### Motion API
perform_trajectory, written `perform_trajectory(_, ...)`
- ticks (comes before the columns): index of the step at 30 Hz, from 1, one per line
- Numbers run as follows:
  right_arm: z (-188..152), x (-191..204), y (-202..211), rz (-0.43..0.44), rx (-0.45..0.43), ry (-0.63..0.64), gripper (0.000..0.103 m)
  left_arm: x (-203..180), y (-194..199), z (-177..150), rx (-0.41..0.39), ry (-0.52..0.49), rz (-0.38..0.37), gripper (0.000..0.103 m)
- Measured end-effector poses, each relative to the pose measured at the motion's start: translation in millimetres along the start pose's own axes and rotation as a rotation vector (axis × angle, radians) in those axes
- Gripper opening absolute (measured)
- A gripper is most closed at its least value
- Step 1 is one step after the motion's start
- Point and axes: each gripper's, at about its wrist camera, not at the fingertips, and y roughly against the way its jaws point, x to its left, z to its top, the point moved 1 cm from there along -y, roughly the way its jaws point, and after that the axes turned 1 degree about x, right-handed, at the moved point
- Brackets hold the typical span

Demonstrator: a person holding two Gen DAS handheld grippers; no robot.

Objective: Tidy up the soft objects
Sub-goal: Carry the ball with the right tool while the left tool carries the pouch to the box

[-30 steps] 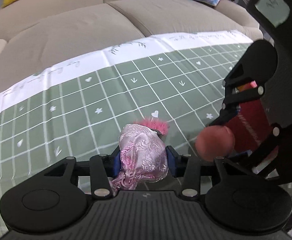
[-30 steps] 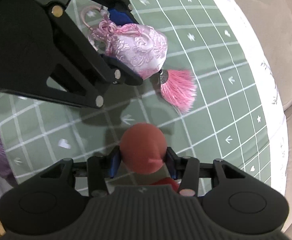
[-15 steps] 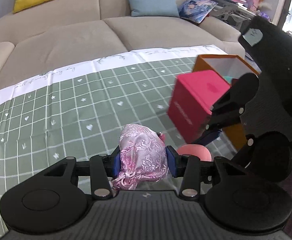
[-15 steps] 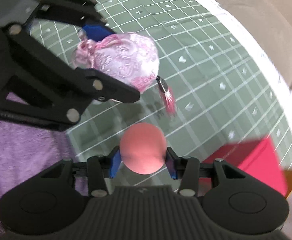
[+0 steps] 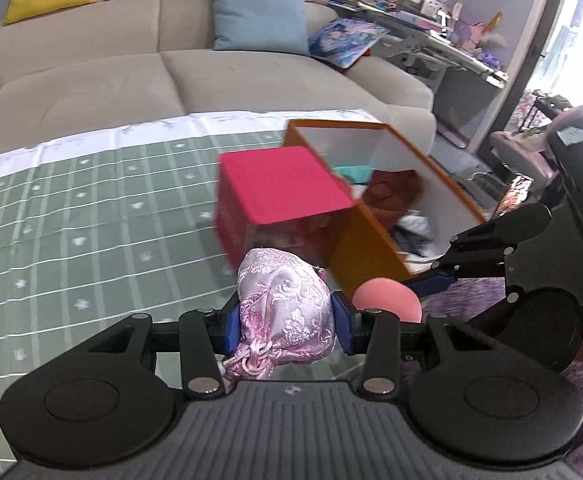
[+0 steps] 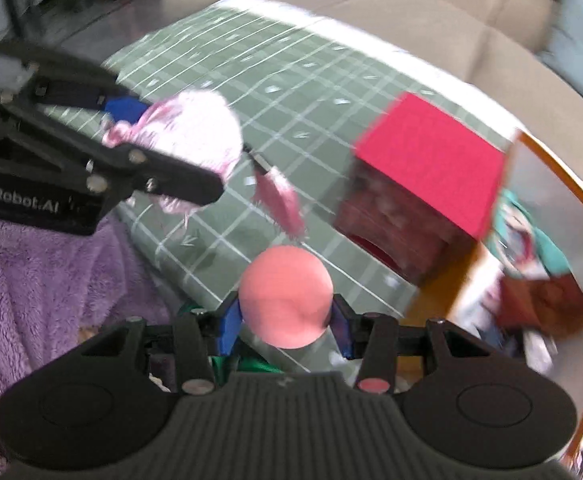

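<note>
Sofa (image 5: 131, 76) fills the background, beige, cushions along the back. In front of it, table (image 5: 71, 216) under a green grid cloth with a white border.

Orange box (image 5: 375, 256) stands open at the table's far right end, white inside; teal fabric, a brown item and other soft things lie in it, details blurred. Red box (image 5: 283, 188) sits on the table touching or just beside the orange box's near-left corner; its top is closed and flat.

Purple fluffy fabric (image 6: 43, 272) lies below the table's near edge, right wrist view.

Left gripper (image 5: 285, 320): pads clamped on the pink brocade pouch (image 5: 287, 304), drawstring knot facing the camera, pouch off the cloth. Its pink tassel (image 6: 279, 196) hangs free beneath, seen from the right wrist.

Right gripper (image 6: 285, 314): pads clamped on the pink ball (image 6: 285, 296), which bulges slightly between them; also clear of the table, near the table's edge and just short of the red box.

Step, as judged: both soft items carried toward the orange box for drop-off.

Risks:
- Grippers are close together, left just beside right. Both heading for one opening could make them collide and knock an item loose.
- Tassel dangles low; it could drag over the red box or snag on the orange box rim and tug the pouch from the pads.
- Ball is round and springy; released over the rim or the red lid, it would likely bounce or roll off the table.
- Red box blocks the direct path; a low approach could shove it.
</note>
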Motion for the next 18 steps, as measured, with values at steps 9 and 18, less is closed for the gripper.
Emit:
perform_trajectory(9, -40, -58, 50, -0.164, -0.163, -0.192, 0.047, -66, -25, 36, -0.006, -0.1, -0.056, 0.051)
perform_trajectory(18, -62, -121, 86, -0.33, -0.293, -0.357, 0.047, -123, -48, 106, -0.095, -0.181, -0.138, 0.051)
